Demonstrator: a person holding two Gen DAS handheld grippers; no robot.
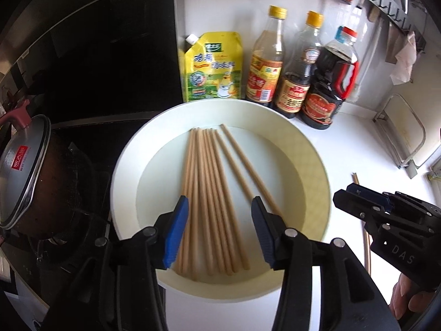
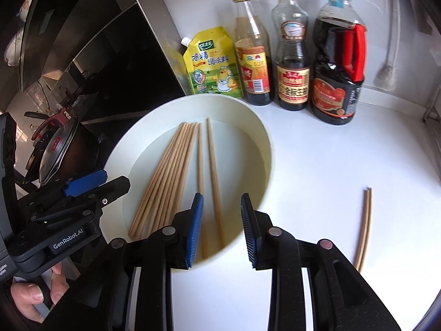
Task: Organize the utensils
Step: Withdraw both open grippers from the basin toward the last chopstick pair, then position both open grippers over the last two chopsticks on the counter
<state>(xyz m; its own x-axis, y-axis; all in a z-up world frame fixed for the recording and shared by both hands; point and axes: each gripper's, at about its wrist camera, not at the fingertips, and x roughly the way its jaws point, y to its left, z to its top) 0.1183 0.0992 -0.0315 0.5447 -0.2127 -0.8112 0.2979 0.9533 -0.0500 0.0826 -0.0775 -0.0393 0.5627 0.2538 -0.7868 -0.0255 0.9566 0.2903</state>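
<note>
While both grippers, left point(image 1: 220, 207) & right point(image 2: 222, 207), hover part-open, empty, over plate point(image 2: 259, 138) w/ chopsticks point(image 1: 204, 193), bare counter point(image 2: 317, 165) lies right; only right view shows loose pair point(image 2: 365, 220) fully.

Tan chopsticks point(image 1: 209, 193) on a cream plate point(image 1: 311, 165) — yellow pouch point(image 1: 212, 69), red-handled dark bottle point(image 1: 330, 82).

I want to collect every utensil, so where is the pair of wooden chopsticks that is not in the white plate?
In the right wrist view, the pair of wooden chopsticks lies on the white counter, right of the round white plate and the right gripper.
</note>
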